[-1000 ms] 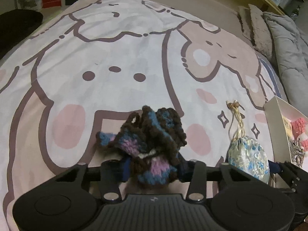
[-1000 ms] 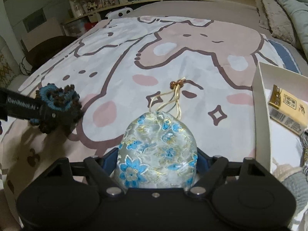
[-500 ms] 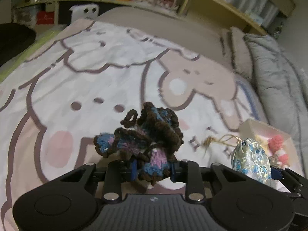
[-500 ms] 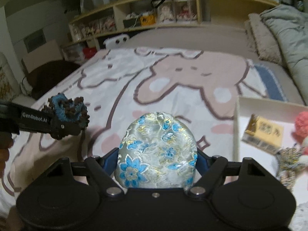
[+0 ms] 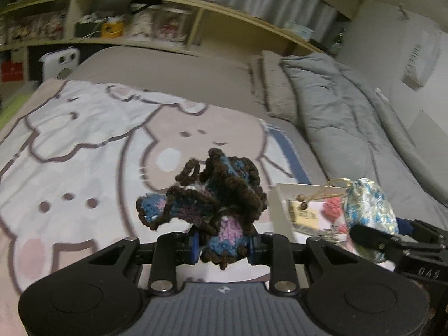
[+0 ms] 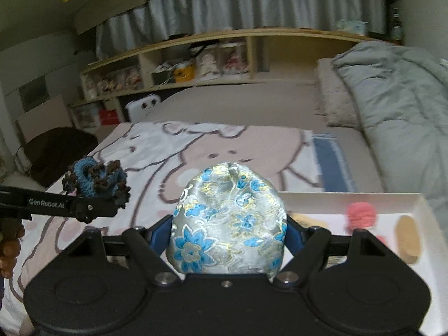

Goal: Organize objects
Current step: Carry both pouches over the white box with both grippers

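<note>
The left gripper [image 5: 224, 247] pinches a brown-edged blue and pink crocheted piece [image 5: 208, 205] between its fingers; the right gripper [image 6: 228, 238] clamps a silver brocade pouch with blue flowers [image 6: 228, 224]. The white open box [image 6: 420, 205] sits beyond the right fingers. Better to clear its rim fully, then release low.

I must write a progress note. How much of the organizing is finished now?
Done: the white box already holds a few small items, among them a pink pompom. In hand: the left gripper holds a crocheted piece and the right gripper a floral pouch, both above the bed. Left: placing both in the box.
</note>
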`<action>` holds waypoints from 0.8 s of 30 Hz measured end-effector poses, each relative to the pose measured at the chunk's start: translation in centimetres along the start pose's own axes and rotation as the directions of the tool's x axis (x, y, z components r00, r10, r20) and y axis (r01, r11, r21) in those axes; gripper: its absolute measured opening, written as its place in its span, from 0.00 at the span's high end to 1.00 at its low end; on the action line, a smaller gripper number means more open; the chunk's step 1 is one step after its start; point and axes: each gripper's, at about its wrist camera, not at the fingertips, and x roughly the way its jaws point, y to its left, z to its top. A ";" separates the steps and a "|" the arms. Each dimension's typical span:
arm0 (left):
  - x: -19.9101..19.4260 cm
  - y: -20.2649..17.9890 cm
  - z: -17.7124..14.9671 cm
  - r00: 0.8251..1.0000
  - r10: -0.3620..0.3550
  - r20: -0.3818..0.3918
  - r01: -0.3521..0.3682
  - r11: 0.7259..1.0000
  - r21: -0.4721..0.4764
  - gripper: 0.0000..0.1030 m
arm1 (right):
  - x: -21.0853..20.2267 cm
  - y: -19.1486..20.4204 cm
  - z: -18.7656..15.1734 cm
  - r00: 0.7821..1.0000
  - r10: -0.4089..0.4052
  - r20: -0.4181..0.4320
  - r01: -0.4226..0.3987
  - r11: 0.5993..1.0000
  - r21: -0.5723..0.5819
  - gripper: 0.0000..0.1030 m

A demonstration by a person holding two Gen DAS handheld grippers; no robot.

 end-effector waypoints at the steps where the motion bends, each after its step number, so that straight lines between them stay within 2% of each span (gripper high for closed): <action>1: 0.2 -0.6 0.1 1.000 -0.009 -0.001 0.009 1.000 0.009 0.70 | -0.6 -0.9 0.0 1.000 -0.016 0.004 0.016 1.000 0.005 0.22; 7: 2.1 -4.6 0.4 0.998 -0.068 -0.015 0.069 0.997 0.047 0.70 | -3.5 -6.3 -0.4 0.994 -0.106 0.020 0.105 0.993 0.046 0.22; 15: 5.7 -10.6 0.5 0.989 -0.137 -0.057 0.143 0.984 0.107 0.70 | -4.8 -12.5 -2.2 0.979 -0.202 -0.005 0.201 0.975 0.096 0.22; 20: 8.8 -13.3 -0.3 0.981 -0.144 -0.129 0.163 0.974 0.159 0.70 | -4.7 -15.4 -3.9 0.972 -0.232 -0.041 0.235 0.963 0.129 0.22; 24: 11.7 -14.8 -1.4 0.972 -0.115 -0.204 0.159 0.964 0.216 0.70 | -3.9 -16.9 -5.1 0.966 -0.247 -0.076 0.255 0.957 0.135 0.22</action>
